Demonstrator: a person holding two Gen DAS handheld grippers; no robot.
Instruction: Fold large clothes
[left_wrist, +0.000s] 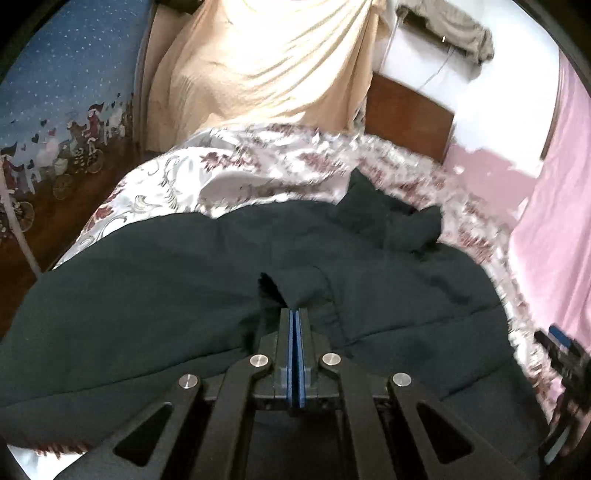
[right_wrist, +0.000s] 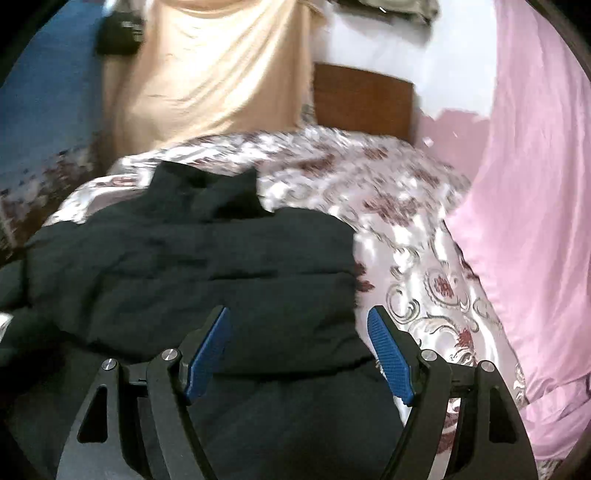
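A large dark quilted jacket (left_wrist: 184, 295) lies spread on a bed with a floral satin cover (left_wrist: 236, 177). My left gripper (left_wrist: 294, 314) is shut on a raised fold of the jacket near its middle. In the right wrist view the jacket (right_wrist: 192, 258) fills the lower left, its collar at the far end. My right gripper (right_wrist: 299, 321) is open and empty, hovering over the jacket's right edge, one blue pad (right_wrist: 388, 350) over the bed cover (right_wrist: 424, 266). The right gripper also shows in the left wrist view (left_wrist: 565, 354) at the far right.
A beige curtain (left_wrist: 266, 59) hangs behind the bed, beside a wooden headboard (left_wrist: 406, 114). A pink cloth (right_wrist: 532, 206) hangs along the bed's right side. A blue patterned fabric (left_wrist: 62, 96) is at the left. White wall is behind.
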